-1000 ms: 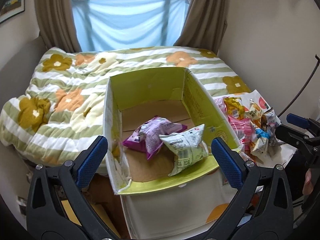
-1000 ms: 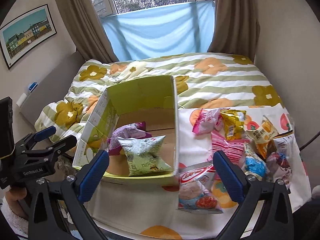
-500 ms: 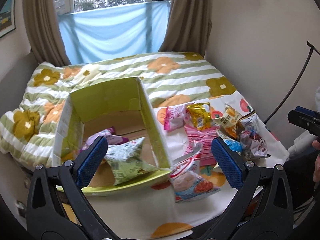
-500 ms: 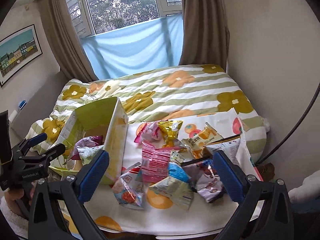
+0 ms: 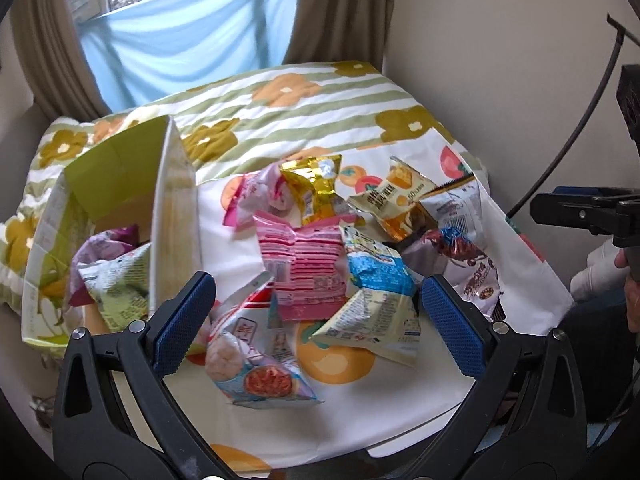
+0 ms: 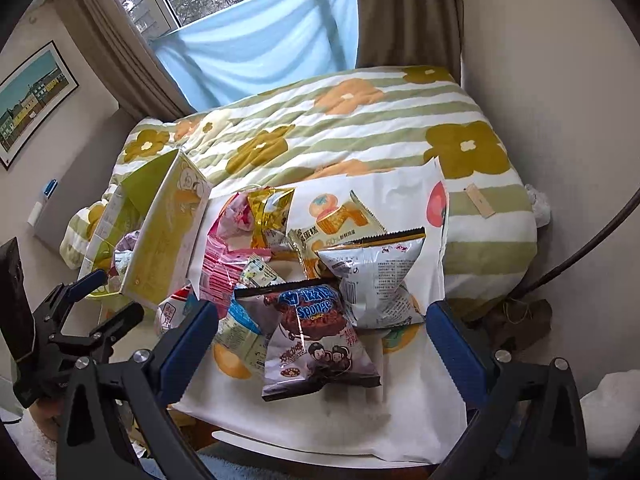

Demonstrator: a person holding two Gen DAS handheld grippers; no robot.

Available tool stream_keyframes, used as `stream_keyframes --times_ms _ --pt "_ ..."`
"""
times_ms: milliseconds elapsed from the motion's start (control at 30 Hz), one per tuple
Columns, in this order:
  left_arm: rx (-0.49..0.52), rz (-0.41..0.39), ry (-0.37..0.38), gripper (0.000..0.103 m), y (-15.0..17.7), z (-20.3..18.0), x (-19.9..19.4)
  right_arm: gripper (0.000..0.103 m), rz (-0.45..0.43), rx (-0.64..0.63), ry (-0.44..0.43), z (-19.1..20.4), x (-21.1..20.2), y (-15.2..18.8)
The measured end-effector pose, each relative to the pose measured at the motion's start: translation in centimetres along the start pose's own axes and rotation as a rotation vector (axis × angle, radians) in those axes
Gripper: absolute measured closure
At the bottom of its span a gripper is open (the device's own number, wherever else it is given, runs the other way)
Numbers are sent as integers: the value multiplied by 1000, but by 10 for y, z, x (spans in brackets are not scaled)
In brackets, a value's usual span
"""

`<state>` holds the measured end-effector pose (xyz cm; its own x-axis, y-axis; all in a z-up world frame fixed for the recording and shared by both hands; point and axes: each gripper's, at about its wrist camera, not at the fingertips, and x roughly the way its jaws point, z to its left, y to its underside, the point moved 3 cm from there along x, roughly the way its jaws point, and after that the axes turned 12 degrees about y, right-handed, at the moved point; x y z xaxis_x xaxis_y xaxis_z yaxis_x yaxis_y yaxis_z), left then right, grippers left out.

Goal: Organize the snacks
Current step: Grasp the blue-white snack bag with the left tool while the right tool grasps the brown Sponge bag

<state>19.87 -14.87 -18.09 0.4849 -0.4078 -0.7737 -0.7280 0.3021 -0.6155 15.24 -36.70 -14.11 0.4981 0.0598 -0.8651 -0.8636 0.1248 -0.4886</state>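
On my left wrist view, the left gripper (image 5: 316, 316) gapes empty above the snack pile (image 5: 340, 256) beside the box (image 5: 172, 216); crowded packets risk a double grab. On my right view, the right gripper (image 6: 320, 344) hangs wide, empty, over the Sponge packet (image 6: 316, 340), whose slick foil may slip.
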Motion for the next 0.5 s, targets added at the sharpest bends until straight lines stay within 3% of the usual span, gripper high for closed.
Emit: stream_keyframes --times_ms 300,500 --pt "167 138 39 1 18 -33 77 0 136 11 -88 -2 55 14" --pt "195 202 74 6 27 -31 108 0 206 72 -104 4 83 21"
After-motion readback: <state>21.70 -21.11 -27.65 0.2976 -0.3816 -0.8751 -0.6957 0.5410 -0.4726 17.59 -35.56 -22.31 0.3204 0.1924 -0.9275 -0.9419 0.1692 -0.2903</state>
